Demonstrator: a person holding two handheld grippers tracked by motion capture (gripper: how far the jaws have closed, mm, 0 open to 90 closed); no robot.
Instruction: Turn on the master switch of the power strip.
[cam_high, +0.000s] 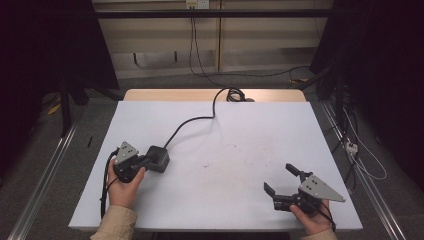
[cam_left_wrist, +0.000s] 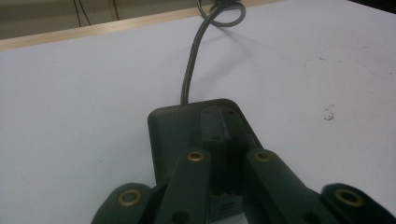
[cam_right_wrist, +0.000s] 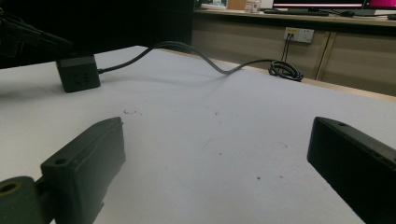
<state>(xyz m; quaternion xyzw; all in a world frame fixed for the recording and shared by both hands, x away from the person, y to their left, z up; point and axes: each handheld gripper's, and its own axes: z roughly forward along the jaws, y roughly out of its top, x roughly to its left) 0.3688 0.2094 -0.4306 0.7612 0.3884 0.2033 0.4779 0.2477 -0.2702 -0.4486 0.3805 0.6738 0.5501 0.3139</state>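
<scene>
Nearest me, my right gripper hovers low over the front right of the white tabletop, jaws spread wide with nothing between them. My left gripper sits at the front left, its jaws drawn together and resting on top of the dark grey cube-shaped power block; from the left gripper view I judge they press on it rather than clamp around it. The block stands on the tabletop just beyond my left hand. From its far side a thick grey cable runs across the surface to a small coil at the far wooden edge. To do this well, I would pin the block steadily, bring the right gripper across low, and keep clear of the cable.
</scene>
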